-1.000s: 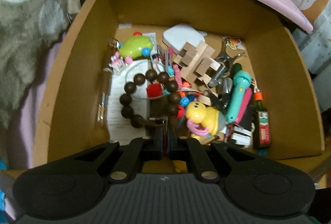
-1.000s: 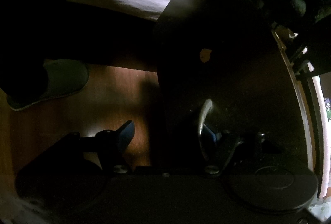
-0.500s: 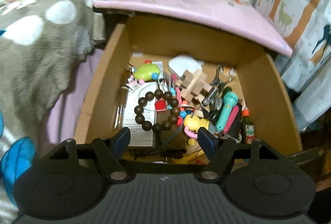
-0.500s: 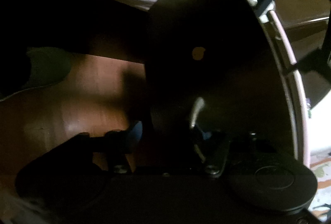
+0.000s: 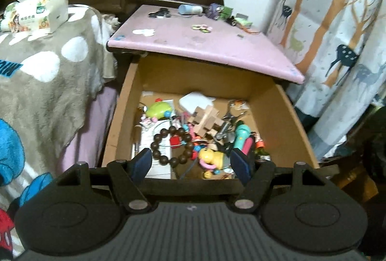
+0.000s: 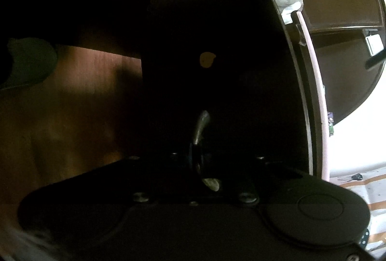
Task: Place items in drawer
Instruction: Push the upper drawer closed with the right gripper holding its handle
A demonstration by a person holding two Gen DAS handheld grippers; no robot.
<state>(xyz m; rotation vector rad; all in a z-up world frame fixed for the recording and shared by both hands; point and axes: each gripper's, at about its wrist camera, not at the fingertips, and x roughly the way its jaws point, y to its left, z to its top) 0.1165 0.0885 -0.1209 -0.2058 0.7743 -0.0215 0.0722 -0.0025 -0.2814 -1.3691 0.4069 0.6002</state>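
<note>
While the left claw (image 5: 190, 164) hung with its blue-padded fingers (image 5: 142, 162) spread wide and nothing between them, it sat just above the near edge of the open drawer (image 5: 289, 121). Below it lay the drawer's clutter: a ring of dark wooden beads (image 5: 171, 145) on a sheet of paper, a yellow duck toy (image 5: 211, 157) touching the beads' right side, a teal torch (image 5: 241, 138) beyond that, and a wooden block puzzle (image 5: 205, 120) further back. The beads looked hard but loose on their string, so I judged they would slump and swing if lifted by one bead; pinching across the string would suit better. The duck seemed light, smooth plastic, likely to slip unless gripped at its narrow part.

The right claw (image 6: 200, 164) was pressed together on the metal handle (image 6: 201, 126) of the dark drawer front (image 6: 217, 68), low in a very dim view. That handle looked stiff and slick, best held square across its bar, and the loaded drawer would probably move heavily, its loose contents shifting if jerked.

Above the drawer stood the pink tabletop (image 5: 205, 44) with small oddments still on it, a spotted blanket (image 5: 48, 82) to the left and a tissue pack (image 5: 36, 12) upon it.
</note>
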